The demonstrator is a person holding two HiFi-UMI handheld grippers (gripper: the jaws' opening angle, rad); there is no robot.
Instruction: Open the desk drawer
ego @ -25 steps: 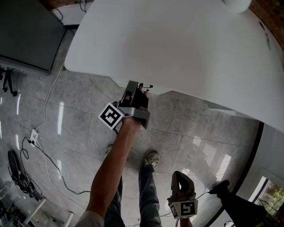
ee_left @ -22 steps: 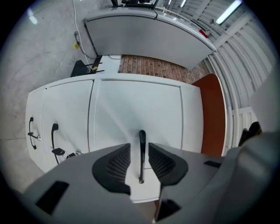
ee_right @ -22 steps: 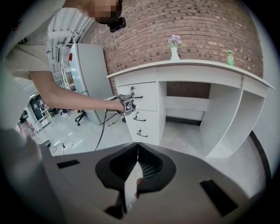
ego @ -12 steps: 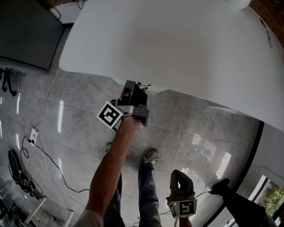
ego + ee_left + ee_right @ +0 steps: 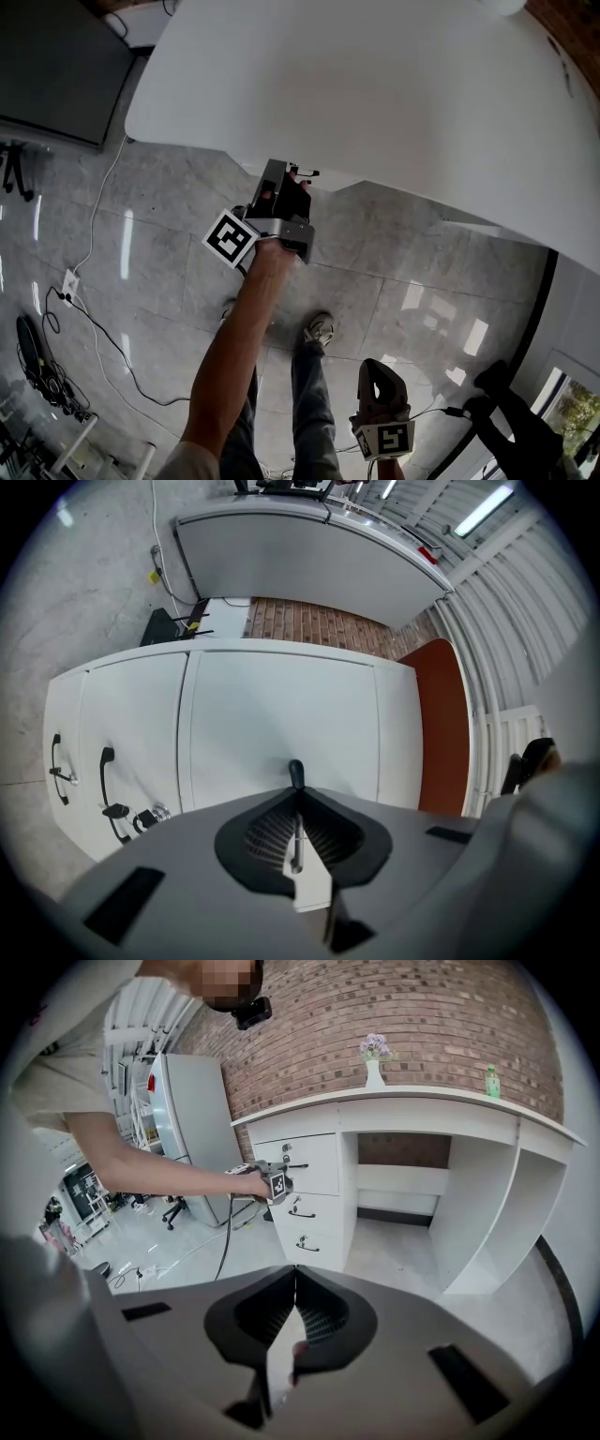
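The white desk point(image 5: 375, 94) fills the top of the head view. My left gripper point(image 5: 298, 178) reaches level under its edge to the top drawer point(image 5: 309, 1162). In the left gripper view the drawer front point(image 5: 281, 705) is close ahead. The jaws of the left gripper point(image 5: 296, 794) are shut on the drawer's black handle point(image 5: 295, 772), whose tip shows just past the pads. My right gripper point(image 5: 378, 373) hangs low by my legs, away from the desk, pointing down. In the right gripper view the right gripper point(image 5: 295, 1279) has its jaws shut with nothing between them.
Two lower drawers with black handles point(image 5: 302, 1213) sit under the top one; a key lock point(image 5: 150, 816) is beside them. A vase of flowers point(image 5: 375, 1063) and a green bottle point(image 5: 490, 1082) stand on the desk. Cables point(image 5: 94, 319) trail over the grey tiled floor; a dark panel point(image 5: 56, 66) stands at the left.
The left gripper has stayed at the drawer front, and the right gripper has kept still. A dark shape at the lower right has shifted a little to the right.
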